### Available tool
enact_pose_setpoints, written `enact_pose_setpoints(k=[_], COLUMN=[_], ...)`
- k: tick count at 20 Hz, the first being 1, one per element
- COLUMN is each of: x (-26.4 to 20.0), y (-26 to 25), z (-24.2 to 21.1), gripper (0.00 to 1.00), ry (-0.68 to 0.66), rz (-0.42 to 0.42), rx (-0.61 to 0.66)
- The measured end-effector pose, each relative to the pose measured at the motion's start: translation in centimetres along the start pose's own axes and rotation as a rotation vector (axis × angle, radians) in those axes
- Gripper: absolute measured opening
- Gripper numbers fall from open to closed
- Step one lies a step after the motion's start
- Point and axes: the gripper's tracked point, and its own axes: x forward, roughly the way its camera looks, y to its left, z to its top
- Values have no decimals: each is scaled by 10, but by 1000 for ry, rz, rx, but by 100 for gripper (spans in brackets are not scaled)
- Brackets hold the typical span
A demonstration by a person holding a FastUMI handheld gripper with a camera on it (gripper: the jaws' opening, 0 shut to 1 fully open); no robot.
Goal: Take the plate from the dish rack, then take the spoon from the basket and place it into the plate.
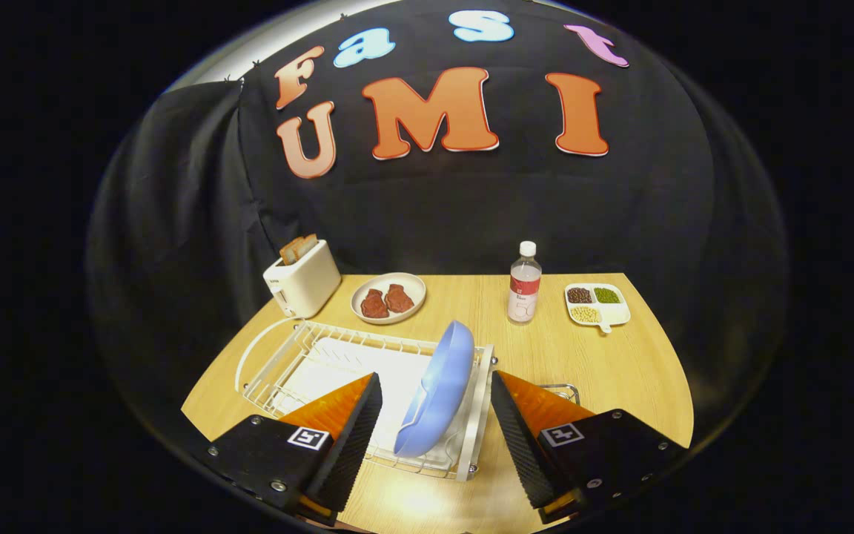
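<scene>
A: Where does the light-blue round plastic plate sit?

B: It stands on edge, tilted, at the right end of the white wire dish rack, which lies on the pale wooden table. The plate's lower rim rests down in the rack, just ahead of the fingers and in the gap between them.

A: And the black two-finger gripper with orange sides?

B: Its jaws stand wide apart, one ribbed finger on each side of the plate, neither touching it. The fingers hold nothing.

A: Can you see the spoon's basket?

B: A bit of small wire frame peeks out just past the right finger, beside the rack. I cannot tell whether a spoon lies in it, since the finger covers most of it.

A: What stands farther back?

B: Beyond the rack, a cream toaster with slices of bread in its slot is at the table's far left corner. Next to it is a beige round dish with two brown pieces of meat. Further right stands a clear plastic bottle with a white cap and red label, upright, and then a white divided tray holding dark, green and pale beans.
</scene>
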Motion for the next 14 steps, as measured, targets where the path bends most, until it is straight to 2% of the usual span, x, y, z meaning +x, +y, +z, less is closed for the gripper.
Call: enact_pose_setpoints(k=[2, 7, 10, 14], x=[12, 38, 53, 66], y=[-3, 2, 1, 4], z=[-5, -15, -25, -39], gripper=[85, 66, 62, 43], ry=[62, 190, 240, 292], rz=[-26, -41, -84, -118], rx=[17, 62, 49, 44])
